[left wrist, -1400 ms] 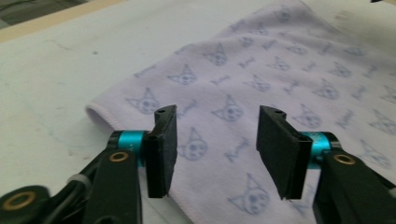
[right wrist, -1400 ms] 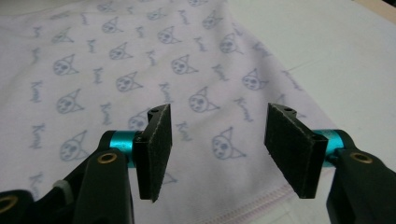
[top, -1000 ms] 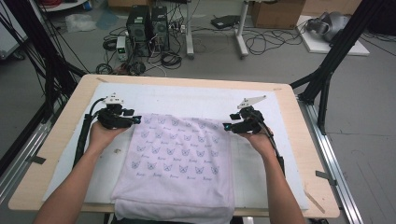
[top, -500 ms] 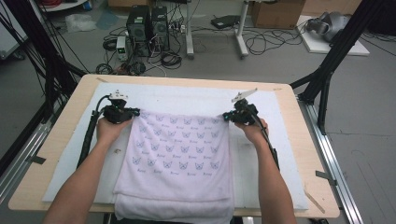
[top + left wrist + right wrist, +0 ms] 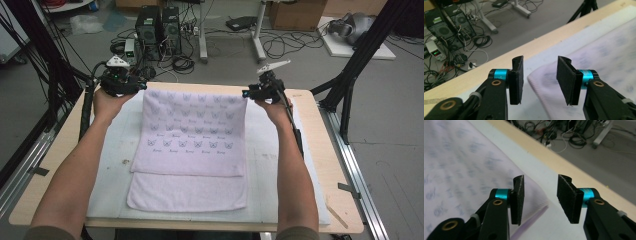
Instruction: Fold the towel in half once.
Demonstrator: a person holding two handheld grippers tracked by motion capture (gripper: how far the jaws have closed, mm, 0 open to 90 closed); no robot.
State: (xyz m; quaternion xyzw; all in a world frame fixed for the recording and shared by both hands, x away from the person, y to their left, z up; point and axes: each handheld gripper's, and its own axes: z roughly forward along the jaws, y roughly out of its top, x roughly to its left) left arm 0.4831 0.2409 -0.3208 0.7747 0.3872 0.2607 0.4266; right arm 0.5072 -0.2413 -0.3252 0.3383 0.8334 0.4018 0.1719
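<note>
The counter [image 5: 60, 165] is carrying a pale mat [image 5: 115, 165], and on that mat a butterfly-printed towel [image 5: 192, 130] is lying folded once, its upper layer stopping short of the near edge so that a plain strip of the lower layer is showing. A second ago the towel was hanging over the near edge of the counter and the fold was not yet made; now the far half is lying laid out, with its far corners sitting just below and beyond the two sets of jaws.

The left gripper [image 5: 142, 86] is hovering at the towel's far left corner. In the left gripper view its jaws are standing apart with nothing between them, having just been opening, and the towel corner [image 5: 541, 75] is lying on the mat under the gap, clear of both pads [image 5: 566, 80].

The right gripper [image 5: 246, 93] is hovering at the far right corner. Its jaws, too, have just been opening; in the right gripper view they are standing parted and empty, with the towel corner [image 5: 534, 195] resting flat beneath and slightly toward the left-hand jaw.

Both corners are therefore released, and both hands are rising away. This fold looks finished, so the next grip probably belongs on a side edge.
</note>
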